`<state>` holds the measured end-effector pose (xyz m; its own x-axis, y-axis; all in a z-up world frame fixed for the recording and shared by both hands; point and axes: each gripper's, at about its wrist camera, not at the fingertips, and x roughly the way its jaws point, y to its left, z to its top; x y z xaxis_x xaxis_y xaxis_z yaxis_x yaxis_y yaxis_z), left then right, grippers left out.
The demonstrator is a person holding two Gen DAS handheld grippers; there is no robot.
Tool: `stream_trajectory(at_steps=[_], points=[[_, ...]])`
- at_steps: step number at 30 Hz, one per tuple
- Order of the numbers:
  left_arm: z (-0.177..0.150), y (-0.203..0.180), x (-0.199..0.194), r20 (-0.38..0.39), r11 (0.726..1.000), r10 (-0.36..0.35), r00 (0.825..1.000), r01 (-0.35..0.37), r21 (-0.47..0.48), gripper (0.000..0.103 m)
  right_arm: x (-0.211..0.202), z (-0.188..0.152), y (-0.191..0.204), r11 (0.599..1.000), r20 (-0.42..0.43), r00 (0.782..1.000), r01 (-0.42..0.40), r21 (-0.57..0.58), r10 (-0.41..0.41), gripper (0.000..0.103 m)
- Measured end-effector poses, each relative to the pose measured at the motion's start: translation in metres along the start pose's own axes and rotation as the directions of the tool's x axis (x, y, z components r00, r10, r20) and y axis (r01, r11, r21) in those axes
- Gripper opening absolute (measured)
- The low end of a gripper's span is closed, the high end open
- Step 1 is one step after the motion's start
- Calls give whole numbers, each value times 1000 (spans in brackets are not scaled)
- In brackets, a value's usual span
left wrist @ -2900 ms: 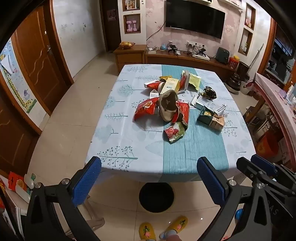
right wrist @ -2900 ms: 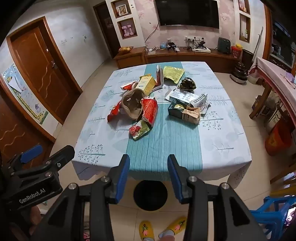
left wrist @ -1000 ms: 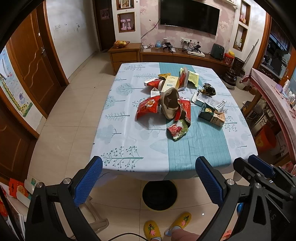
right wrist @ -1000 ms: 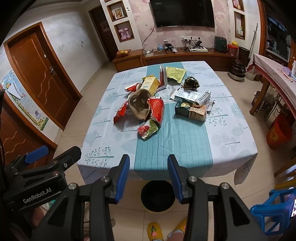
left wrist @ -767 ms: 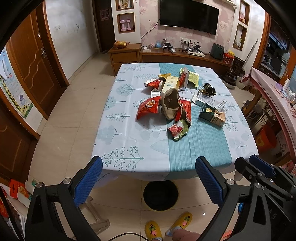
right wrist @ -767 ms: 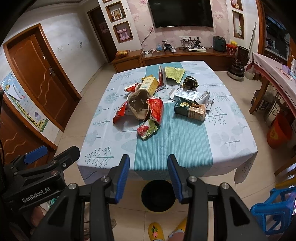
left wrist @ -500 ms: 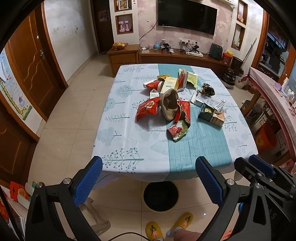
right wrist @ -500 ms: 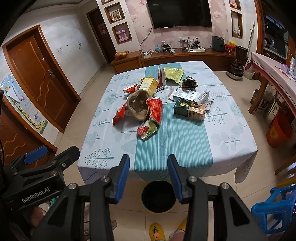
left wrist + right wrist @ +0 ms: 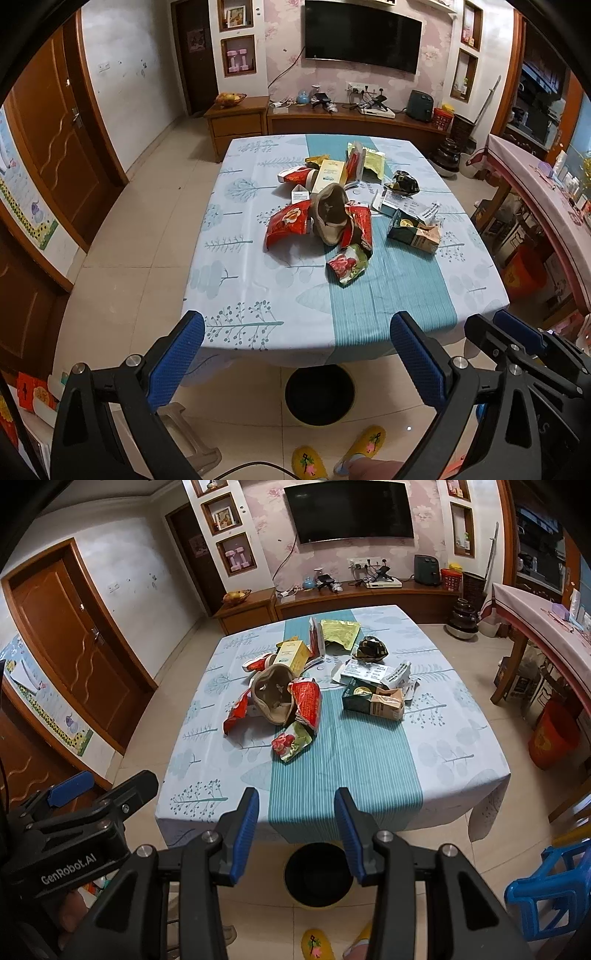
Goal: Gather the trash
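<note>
Trash (image 9: 332, 218) lies heaped at the middle of the worktop (image 9: 258, 295), at twelve o'clock from both your grippers. Your left hand-held gripper (image 9: 295, 354) gapes wide and empty; your right hand-held gripper (image 9: 295, 830) stands part open, holding nothing. A black bin (image 9: 317, 875) sits on the floor beneath the worktop's near edge.

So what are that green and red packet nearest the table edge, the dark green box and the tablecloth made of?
The green and red packet looks like glossy foil-lined plastic film: it is crinkled and shiny. The dark green box seems printed cardboard, with a torn brown end. The tablecloth looks like smooth wipeable vinyl or coated fabric, draping over the edge; which one is unclear.
</note>
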<state>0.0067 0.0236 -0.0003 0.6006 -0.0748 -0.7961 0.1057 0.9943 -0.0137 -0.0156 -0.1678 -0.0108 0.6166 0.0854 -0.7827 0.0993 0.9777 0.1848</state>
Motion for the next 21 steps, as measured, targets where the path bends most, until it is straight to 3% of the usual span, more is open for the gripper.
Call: stream_trajectory(at_steps=[13,18,21], points=[[0,-6,-2,24,999,-44,999,44,-15,100,-9,3,-10,1000,25,999,23,22,-23,43],[6,-16,3,21,1000,0,1000,0,-5,100,-12,8,-19,999,32,999,25,34,-26,43],[12,-19,9,10,999,-11,1000,12,-32,100,-8,14,-26,999,29,999,24,35,-25,43]])
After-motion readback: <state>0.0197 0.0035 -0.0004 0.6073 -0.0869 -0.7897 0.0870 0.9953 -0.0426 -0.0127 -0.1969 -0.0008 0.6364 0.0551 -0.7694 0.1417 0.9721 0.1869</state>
